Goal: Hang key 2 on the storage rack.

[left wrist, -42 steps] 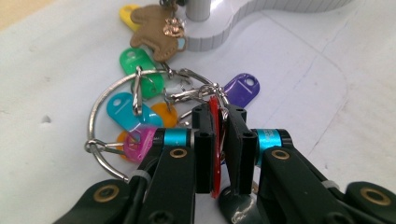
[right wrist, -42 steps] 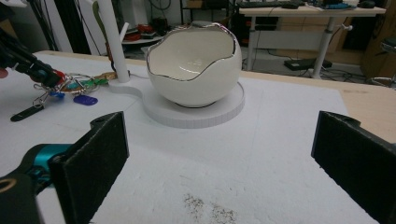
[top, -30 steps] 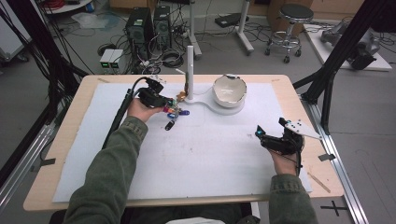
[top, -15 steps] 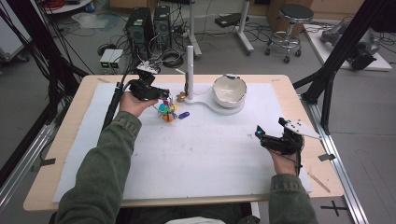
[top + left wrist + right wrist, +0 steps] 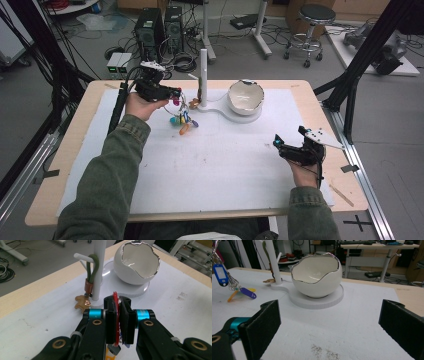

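The key ring [image 5: 115, 315] is red; its tags [image 5: 182, 121] are blue, purple, orange and yellow. The left gripper [image 5: 119, 322] has black fingers [image 5: 111, 325] and turquoise collars. At twelve o'clock, a green loop [image 5: 92, 268] with a brown band hangs on the white stand [image 5: 99, 270]. The bowl [image 5: 136, 263] is white, silver-rimmed. The tabletop [image 5: 320, 107] is pale wood under a white mat [image 5: 220, 160].

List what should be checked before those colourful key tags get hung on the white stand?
1. Left hand-held gripper shut on the red ring of the bunch of colourful plastic key tags: ok.
2. Tags lifted off the white mat: cannot tell.
3. White post's side peg free: not ok, green looped cord keychain hangs there.
4. White cracked-egg-shaped bowl out of the way: ok.
5. Right hand-held gripper open, resting apart: ok.
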